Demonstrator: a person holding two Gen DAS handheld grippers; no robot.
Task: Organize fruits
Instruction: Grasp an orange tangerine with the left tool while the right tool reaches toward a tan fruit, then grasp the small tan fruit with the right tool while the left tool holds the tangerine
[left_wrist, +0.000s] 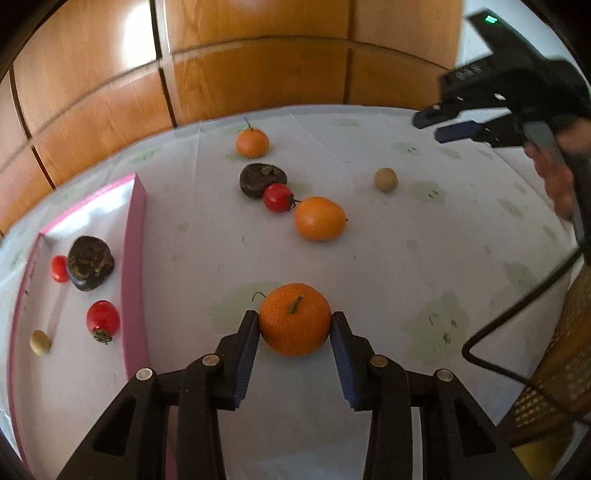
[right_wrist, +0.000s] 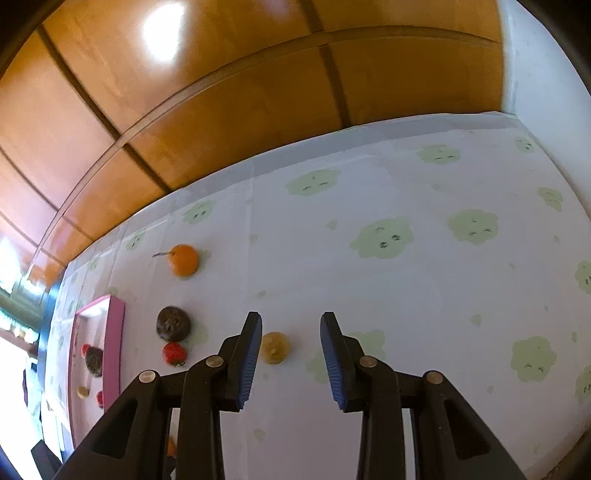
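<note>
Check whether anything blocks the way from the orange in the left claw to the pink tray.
Only the tray's own pink side wall stands between the orange, gripped by the left claw, and the tray floor. The cloth between them is bare.

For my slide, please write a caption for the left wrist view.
Left gripper clamps an orange beside the pink tray; more fruit lies on the table.

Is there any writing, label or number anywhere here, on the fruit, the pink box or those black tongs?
None can be read.
Pink tray: no print shows.
Tablecloth: only green cloud faces, no words.
Right tongs: a green light, markings too blurred to read.
Orange in the left tongs: no sticker.
</note>
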